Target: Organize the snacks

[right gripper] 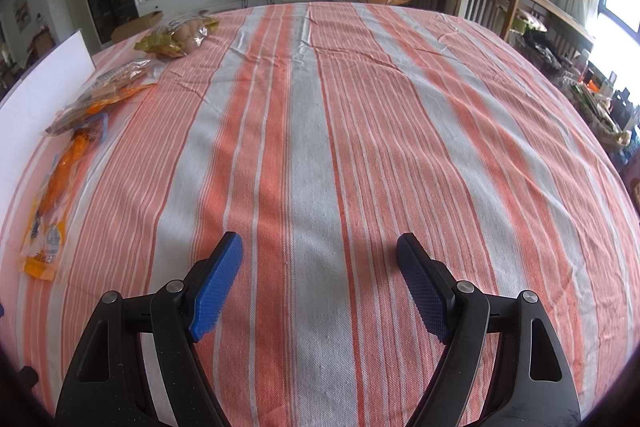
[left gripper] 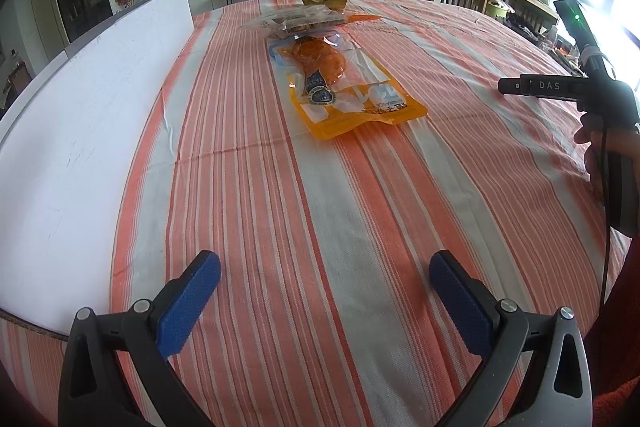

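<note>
Along the tabletop's (left gripper: 360,227) far left side lie three snack bags, the orange bag (left gripper: 340,83) nearest. Left tongs (left gripper: 325,301) and right tongs (right gripper: 320,283) hang open, holding nothing. Next, probably reach and pinch the orange bag's edge.

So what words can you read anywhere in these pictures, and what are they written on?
"DAS" stands on the black bar of the right gripper, seen from the left wrist camera.
The orange snack packet has big white print, a blue round badge and small characters, all upside down and too blurred to read.
The clear snack packet and the yellow snack bag show no readable text.
</note>
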A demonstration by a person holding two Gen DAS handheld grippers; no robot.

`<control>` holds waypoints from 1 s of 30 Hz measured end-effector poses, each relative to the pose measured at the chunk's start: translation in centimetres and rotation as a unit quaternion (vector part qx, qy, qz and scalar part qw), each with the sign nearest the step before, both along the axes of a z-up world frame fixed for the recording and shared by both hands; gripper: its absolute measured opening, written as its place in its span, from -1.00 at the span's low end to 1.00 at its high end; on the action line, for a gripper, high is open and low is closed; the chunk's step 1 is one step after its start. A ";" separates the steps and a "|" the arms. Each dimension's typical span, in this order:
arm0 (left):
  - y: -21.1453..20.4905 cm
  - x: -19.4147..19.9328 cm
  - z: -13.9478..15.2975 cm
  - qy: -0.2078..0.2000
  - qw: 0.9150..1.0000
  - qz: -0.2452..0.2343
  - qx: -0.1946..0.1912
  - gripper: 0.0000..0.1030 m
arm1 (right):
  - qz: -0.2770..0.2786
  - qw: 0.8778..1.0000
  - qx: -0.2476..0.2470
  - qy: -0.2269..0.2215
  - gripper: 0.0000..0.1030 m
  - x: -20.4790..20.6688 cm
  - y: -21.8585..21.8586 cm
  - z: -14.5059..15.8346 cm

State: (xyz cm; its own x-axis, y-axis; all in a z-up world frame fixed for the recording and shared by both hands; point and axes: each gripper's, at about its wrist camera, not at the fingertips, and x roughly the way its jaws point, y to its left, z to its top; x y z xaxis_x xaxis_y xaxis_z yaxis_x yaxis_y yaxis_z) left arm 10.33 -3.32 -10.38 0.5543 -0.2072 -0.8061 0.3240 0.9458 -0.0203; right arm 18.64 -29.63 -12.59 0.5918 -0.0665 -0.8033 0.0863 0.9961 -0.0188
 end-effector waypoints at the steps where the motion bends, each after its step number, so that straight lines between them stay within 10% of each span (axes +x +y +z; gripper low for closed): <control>1: 0.0 0.0 0.0 0.000 1.000 0.000 0.000 1.00 | 0.000 1.000 0.000 0.000 0.58 0.0 0.0 0.0; 30: 0.3 -0.5 0.0 0.015 1.000 -0.003 0.005 1.00 | 0.000 1.000 0.000 0.000 0.59 0.0 0.0 0.0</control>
